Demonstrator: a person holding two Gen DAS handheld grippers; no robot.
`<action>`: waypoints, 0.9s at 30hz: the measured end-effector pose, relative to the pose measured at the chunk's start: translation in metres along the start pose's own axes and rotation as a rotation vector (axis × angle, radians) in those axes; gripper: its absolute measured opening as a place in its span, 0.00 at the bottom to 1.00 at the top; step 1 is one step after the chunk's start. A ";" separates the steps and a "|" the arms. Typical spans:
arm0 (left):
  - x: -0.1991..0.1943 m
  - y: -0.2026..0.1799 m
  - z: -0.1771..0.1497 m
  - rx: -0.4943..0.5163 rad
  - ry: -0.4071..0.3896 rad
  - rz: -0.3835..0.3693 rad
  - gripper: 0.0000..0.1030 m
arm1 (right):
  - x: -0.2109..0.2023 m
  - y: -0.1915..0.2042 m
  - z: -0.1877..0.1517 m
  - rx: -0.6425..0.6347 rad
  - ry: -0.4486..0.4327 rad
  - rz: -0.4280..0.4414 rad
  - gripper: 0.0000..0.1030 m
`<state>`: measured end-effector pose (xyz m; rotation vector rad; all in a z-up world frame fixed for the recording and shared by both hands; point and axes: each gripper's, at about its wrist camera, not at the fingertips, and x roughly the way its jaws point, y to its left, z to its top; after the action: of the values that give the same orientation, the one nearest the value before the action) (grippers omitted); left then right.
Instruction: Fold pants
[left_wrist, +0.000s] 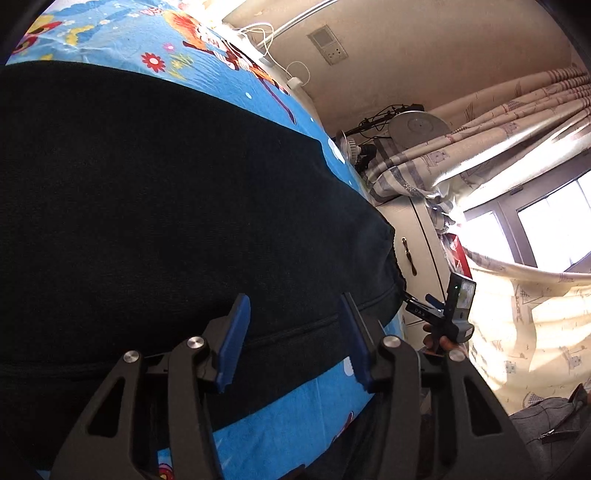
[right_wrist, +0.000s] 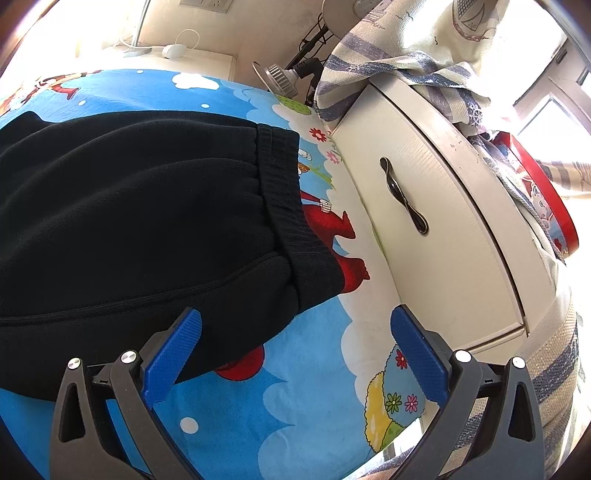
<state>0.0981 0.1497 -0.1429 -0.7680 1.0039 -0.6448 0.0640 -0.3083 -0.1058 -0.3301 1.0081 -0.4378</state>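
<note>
Left gripper (left_wrist: 293, 339): two blue-padded fingers (left_wrist: 234, 341) partly apart above the cloth, nothing gripped. Right gripper (right_wrist: 295, 354): two blue fingers (right_wrist: 173, 356) spread wide, empty, the left one over the pants' near edge, the other over the sheet. One pair of black pants (right_wrist: 147, 221) lies flat on the bed's blue cartoon sheet (right_wrist: 280, 402), ribbed waistband (right_wrist: 286, 195) toward the cabinet. Beyond: one white cabinet (right_wrist: 443, 236) with one metal handle (right_wrist: 404, 195), beside the bed. One red-rimmed tray (right_wrist: 550, 206) on top. Patterned curtains (left_wrist: 517, 122) farther off.
</note>
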 end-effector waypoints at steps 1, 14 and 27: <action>-0.005 0.006 0.002 -0.023 -0.009 0.004 0.40 | -0.003 0.003 0.000 -0.006 0.002 0.002 0.96; -0.130 0.096 0.028 -0.346 -0.267 0.133 0.43 | -0.113 0.186 0.051 -0.378 -0.091 0.269 0.96; -0.190 0.179 0.132 -0.454 -0.321 0.246 0.20 | -0.088 0.355 0.150 -0.464 -0.038 0.207 0.96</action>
<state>0.1642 0.4349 -0.1509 -1.0846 0.9356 -0.0699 0.2240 0.0520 -0.1300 -0.6399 1.0897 -0.0047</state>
